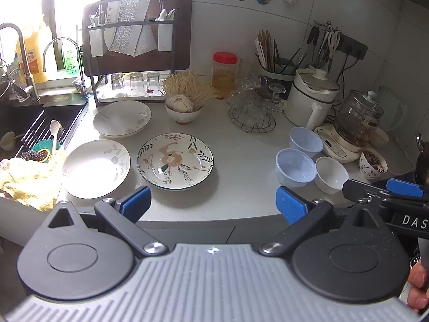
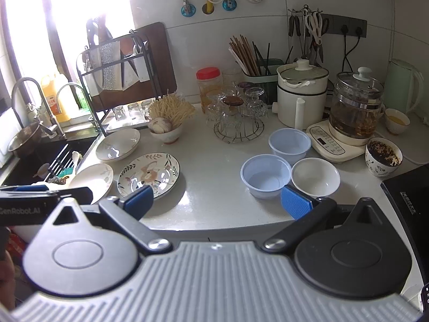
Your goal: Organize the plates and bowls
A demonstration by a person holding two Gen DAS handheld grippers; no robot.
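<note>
Three plates lie on the white counter: a flower-patterned plate in the middle, a white leaf-print plate to its left by the sink, and a deeper white plate behind them. On the right stand two pale blue plastic bowls and a small white bowl. My left gripper hangs open over the counter's front edge, near the patterned plate. My right gripper is open too, just in front of the bowls. Neither holds anything.
A sink with utensils and a yellow cloth lies at left. A dish rack, a bowl of garlic, a jar, a stand of glasses, a white cooker, a glass kettle and a dirty cup line the back and right.
</note>
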